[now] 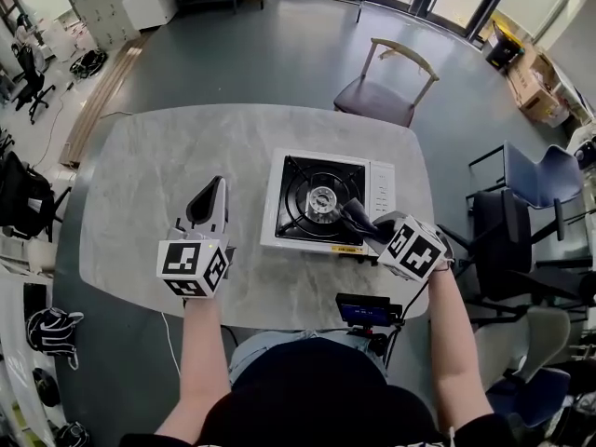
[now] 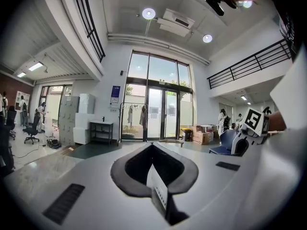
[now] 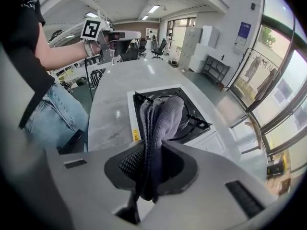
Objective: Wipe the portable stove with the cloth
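Note:
A white portable stove [image 1: 380, 194] with a black grate and round burner sits at the middle of the grey marble table [image 1: 158, 166]. My right gripper [image 1: 358, 218] is shut on a grey cloth [image 1: 355, 215], which hangs over the stove's front right part. In the right gripper view the cloth [image 3: 160, 121] stands folded between the jaws of my right gripper [image 3: 157, 150], above the grate of the stove [image 3: 194, 121]. My left gripper [image 1: 209, 196] hovers over bare table left of the stove, shut and holding nothing. It points level at the room in the left gripper view [image 2: 152, 150].
A wooden-backed chair [image 1: 384, 96] stands at the table's far side. Blue and black chairs [image 1: 535, 189] crowd the right side. A small black device with a screen [image 1: 364, 309] sits at the near table edge by my right forearm.

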`<state>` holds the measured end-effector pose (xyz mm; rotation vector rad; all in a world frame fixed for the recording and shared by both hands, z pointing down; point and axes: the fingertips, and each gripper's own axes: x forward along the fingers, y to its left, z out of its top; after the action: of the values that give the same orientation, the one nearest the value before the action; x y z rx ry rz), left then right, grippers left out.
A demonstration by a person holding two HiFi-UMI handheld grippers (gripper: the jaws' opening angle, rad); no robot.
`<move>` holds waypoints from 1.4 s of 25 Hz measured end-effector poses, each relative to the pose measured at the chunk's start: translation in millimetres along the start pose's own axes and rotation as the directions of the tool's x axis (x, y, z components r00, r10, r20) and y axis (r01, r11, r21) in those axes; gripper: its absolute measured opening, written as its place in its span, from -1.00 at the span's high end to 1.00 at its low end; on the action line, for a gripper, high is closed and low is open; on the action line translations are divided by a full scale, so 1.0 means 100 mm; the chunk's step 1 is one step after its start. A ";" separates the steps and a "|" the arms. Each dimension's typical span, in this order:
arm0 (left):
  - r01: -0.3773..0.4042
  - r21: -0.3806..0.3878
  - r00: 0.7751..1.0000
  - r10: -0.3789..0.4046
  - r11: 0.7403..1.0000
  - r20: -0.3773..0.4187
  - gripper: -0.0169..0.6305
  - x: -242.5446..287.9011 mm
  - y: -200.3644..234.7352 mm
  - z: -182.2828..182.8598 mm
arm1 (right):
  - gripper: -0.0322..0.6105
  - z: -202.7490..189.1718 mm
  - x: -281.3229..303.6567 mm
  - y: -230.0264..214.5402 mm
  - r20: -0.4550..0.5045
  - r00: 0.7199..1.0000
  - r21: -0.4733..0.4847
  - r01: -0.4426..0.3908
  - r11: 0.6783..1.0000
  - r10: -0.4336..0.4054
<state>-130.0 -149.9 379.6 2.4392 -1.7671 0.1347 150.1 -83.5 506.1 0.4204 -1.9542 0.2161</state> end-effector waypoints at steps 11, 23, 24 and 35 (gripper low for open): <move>0.003 -0.012 1.000 -0.003 1.000 -0.024 0.92 -0.06 0.14 -0.08 | 0.70 0.10 0.25 0.24 0.040 0.999 0.210 0.016 0.978 -0.025; 0.029 -0.024 0.999 -0.030 0.999 -0.037 0.91 -0.04 0.11 -0.17 | 0.70 -0.05 0.66 0.15 -0.079 0.990 0.326 0.133 0.936 -0.113; 0.031 -0.025 0.999 -0.031 0.999 -0.037 0.91 -0.05 0.11 -0.18 | 0.70 -0.05 0.65 0.15 -0.079 0.991 0.320 0.126 0.939 -0.106; 0.005 -0.023 1.000 -0.005 1.000 -0.028 0.91 -0.14 0.21 -0.15 | 0.70 0.48 0.83 0.39 -0.043 0.998 0.179 -0.029 0.983 0.038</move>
<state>-154.3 -140.7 393.6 2.4137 -1.7415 0.1462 63.8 -79.7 563.7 0.4951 -1.9039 0.4219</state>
